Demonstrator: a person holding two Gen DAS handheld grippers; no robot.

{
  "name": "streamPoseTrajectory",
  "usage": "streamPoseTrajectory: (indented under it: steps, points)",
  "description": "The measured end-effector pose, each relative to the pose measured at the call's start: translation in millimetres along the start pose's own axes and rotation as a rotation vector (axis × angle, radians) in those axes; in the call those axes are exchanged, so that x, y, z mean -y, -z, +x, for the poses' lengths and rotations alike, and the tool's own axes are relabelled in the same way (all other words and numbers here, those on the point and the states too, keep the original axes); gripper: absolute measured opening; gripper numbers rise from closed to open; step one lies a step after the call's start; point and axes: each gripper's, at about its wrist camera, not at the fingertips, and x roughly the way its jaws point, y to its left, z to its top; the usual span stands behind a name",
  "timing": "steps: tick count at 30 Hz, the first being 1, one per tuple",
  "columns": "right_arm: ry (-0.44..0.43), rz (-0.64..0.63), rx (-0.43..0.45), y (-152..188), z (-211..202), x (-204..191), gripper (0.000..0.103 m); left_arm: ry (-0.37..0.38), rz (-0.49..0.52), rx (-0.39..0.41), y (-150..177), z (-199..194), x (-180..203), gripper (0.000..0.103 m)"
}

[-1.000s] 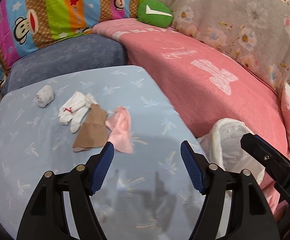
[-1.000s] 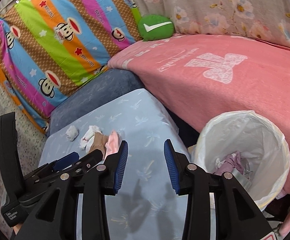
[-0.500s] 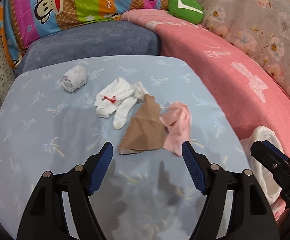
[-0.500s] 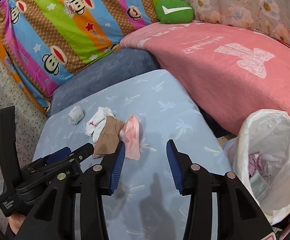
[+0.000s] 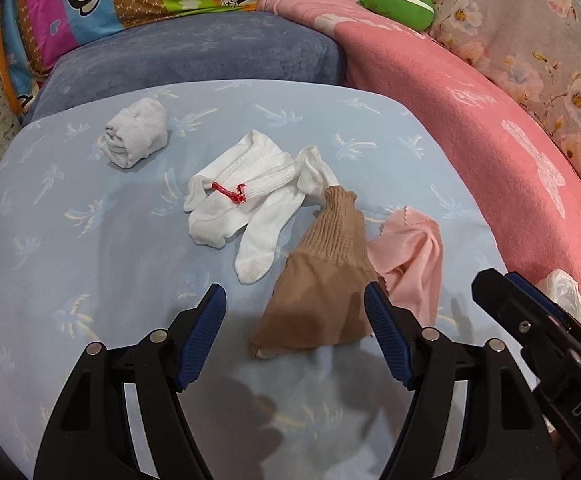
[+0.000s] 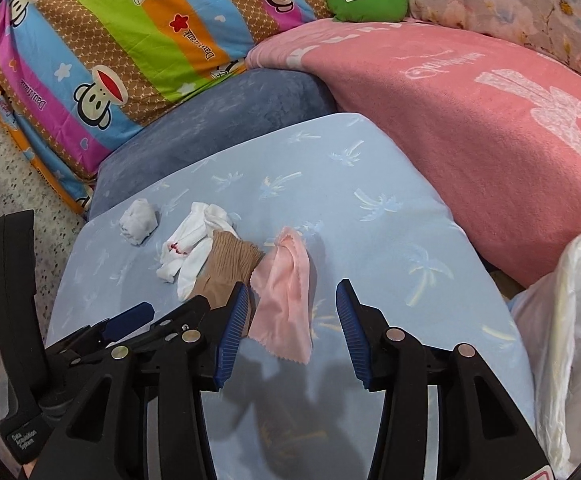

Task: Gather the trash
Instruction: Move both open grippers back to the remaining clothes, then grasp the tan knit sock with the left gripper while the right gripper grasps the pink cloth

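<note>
both my claws wide, empty. left gripper (image 5: 295, 316) straddles tan stocking (image 5: 322, 292); overlapping pink cloth (image 5: 408, 264) may snag along.

Right black two-finger gripper with blue ribbed pads (image 6: 292, 322), jaws apart, above light blue palm-print cloth surface (image 6: 370, 240). Between the pads, thin pink cloth square (image 6: 286, 300). Left of it, tan ribbed stocking (image 6: 226, 268), white socks (image 6: 190, 244), small rolled white sock (image 6: 138, 222). At right edge, white plastic bin liner (image 6: 570, 320).
</note>
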Motion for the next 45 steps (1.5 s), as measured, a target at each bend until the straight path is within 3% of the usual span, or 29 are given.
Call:
streamPoseTrajectory:
  steps: [5, 10, 13, 19, 21, 22, 26, 34, 45]
  points:
    - [0.005, 0.014, -0.024, -6.1, 26.2, 2.6, 0.047, 0.012, -0.010, -0.022, -1.2, 14.0, -6.5, 0.068]
    - [-0.004, 0.027, -0.051, -8.0, 46.5, 6.9, 0.047, 0.003, 0.042, -0.013, 2.2, 16.1, -1.8, 0.067]
    - [-0.014, 0.034, -0.064, -7.3, 56.0, 8.3, 0.046, 0.003, 0.068, -0.006, 3.6, 16.1, 0.2, 0.062]
    - [-0.052, 0.053, -0.105, -4.2, 68.1, 10.3, 0.028, 0.055, 0.118, -0.010, 8.7, 12.5, 6.8, 0.039]
    - [-0.054, 0.047, -0.120, -2.0, 69.5, 9.3, 0.010, 0.069, 0.119, -0.016, 10.1, 11.6, 7.7, 0.033]
    - [-0.052, 0.042, -0.126, -1.0, 69.4, 8.8, 0.008, 0.077, 0.116, -0.019, 10.7, 10.7, 7.7, 0.027]
    - [-0.055, 0.044, -0.112, 4.8, 56.1, 9.6, 0.005, 0.095, 0.089, -0.027, 11.2, 4.8, 6.5, 0.016]
    - [-0.072, 0.068, -0.052, 7.1, 21.7, 16.1, 0.005, 0.103, 0.075, -0.001, 17.7, -22.4, 16.5, 0.014]
    - [-0.076, 0.083, 0.074, 2.8, -61.0, 32.9, 0.005, 0.133, 0.118, 0.092, 17.1, -77.4, 55.6, 0.014]
